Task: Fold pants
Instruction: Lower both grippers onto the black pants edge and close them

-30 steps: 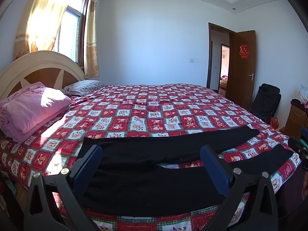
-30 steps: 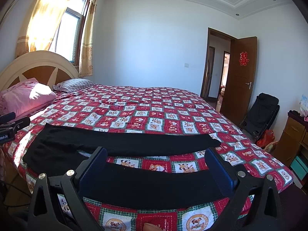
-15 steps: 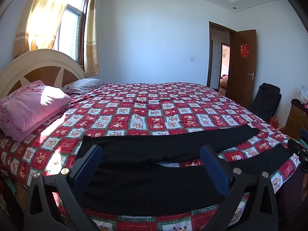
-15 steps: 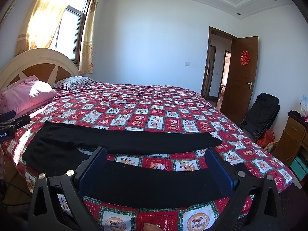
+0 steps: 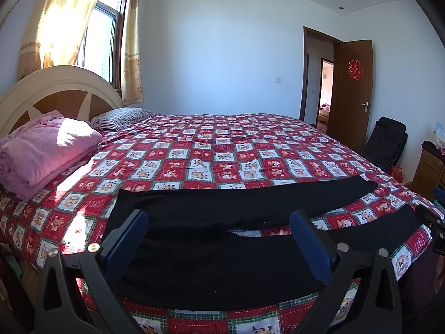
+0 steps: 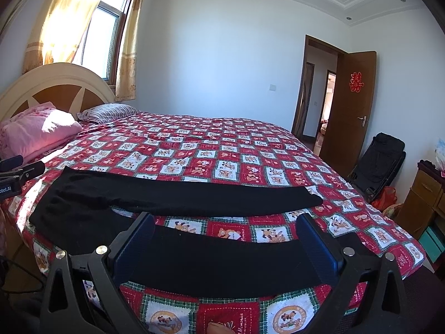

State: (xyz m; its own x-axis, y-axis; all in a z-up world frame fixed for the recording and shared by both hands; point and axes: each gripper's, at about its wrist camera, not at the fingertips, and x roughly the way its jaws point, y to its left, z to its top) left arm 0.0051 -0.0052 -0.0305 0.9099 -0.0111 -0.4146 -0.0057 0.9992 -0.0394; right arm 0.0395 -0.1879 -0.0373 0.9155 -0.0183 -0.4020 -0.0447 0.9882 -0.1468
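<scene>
While black pants [image 5: 222, 261] lie flat — left gripper [image 5: 219, 228], right gripper [image 6: 225, 231], both wide open, empty, above them.

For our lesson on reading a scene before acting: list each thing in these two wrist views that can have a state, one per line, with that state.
Black pants: unfolded, flat on the bed, legs spread apart.
Left gripper: open, holding nothing.
Right gripper: open, holding nothing.
Door: open.
Pink blanket: folded, by the headboard.
Curtains: partly drawn, window showing between them.
Black chair: folded, leaning on the wall.
</scene>
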